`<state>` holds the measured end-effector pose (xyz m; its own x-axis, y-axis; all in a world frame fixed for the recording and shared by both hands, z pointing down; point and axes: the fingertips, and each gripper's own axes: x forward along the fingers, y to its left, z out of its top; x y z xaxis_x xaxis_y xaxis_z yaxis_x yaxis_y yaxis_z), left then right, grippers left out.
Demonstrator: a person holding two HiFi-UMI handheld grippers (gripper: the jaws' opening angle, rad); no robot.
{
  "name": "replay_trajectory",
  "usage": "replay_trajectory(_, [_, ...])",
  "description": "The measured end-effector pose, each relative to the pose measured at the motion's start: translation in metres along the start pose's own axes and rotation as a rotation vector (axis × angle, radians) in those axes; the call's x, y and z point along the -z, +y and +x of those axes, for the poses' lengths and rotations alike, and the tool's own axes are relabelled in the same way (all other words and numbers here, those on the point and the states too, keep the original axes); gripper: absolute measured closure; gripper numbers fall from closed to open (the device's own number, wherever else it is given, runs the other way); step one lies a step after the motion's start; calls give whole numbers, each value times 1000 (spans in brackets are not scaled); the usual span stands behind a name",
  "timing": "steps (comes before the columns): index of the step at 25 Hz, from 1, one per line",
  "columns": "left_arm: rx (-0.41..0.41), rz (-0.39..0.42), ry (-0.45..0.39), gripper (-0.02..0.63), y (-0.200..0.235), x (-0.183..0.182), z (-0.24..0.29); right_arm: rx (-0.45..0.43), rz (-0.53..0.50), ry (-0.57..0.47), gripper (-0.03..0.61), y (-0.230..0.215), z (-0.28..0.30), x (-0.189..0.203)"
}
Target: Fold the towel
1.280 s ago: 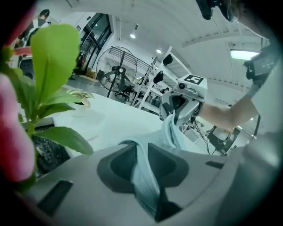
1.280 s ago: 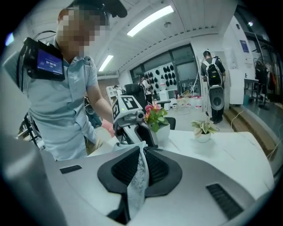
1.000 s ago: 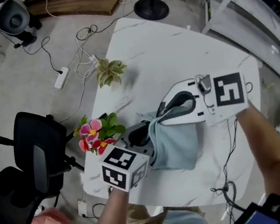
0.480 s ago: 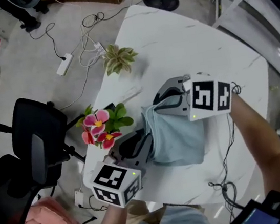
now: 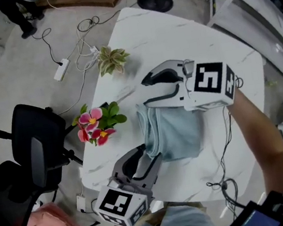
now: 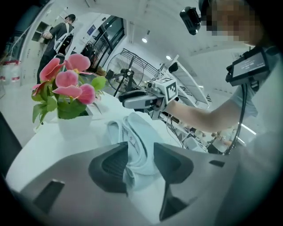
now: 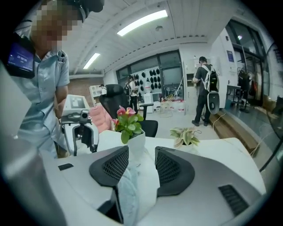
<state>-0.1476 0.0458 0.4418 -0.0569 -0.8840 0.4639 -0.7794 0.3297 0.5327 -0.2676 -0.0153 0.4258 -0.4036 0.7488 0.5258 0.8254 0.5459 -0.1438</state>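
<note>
Head view first: pink flowers in a white pot sit at 9 o'clock of the towel, close to its left edge and the nearest thing in the way. A small plant stands well clear at 11 o'clock, and a thin cable trails over the table at 5 o'clock. The towel, pale blue and folded, lies flat mid-table. The left gripper is at its 7 o'clock corner; its jaws have just been opening and now stand apart, and the left gripper view shows a towel fold running up between the fingers, brushing the left pad but not pinched. The right gripper hovers at the towel's 12 o'clock edge; its jaws have likewise just been opening and stand apart, with a bit of cloth low between them, unclamped. The table is white marble-look with a rounded edge. Off it at 9 o'clock is a black chair, and at 11 o'clock a power strip lies on grey floor.
</note>
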Motion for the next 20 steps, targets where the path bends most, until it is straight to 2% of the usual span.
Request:
replay_trajectory(5, [-25, 39, 9, 423, -13, 0, 4, 155, 20, -127, 396, -6, -44, -23])
replay_trajectory(8, [-63, 33, 36, 416, -9, 11, 13, 96, 75, -176, 474, 24, -73, -18])
replay_trajectory(11, [-114, 39, 90, 416, 1, 23, 26, 12, 95, -49, 515, 62, -78, 21])
replay_trajectory(12, [-129, 51, 107, 443, 2, 25, 28, 18, 100, 10, 515, 68, -75, 37])
replay_trajectory(13, [-137, 58, 116, 516, 1, 26, 27, 38, 101, 58, 511, 70, -71, 50])
replay_trajectory(14, [-135, 54, 116, 554, -2, 24, 24, 62, 96, 87, 512, 70, -65, 60])
replay_trajectory(16, [-108, 9, 94, 563, -12, 17, 12, 92, 74, 78, 511, 66, -55, 64])
replay_trajectory(20, [-61, -188, 63, 563, -16, 27, 1, 120, 83, -61, 512, 55, -46, 37])
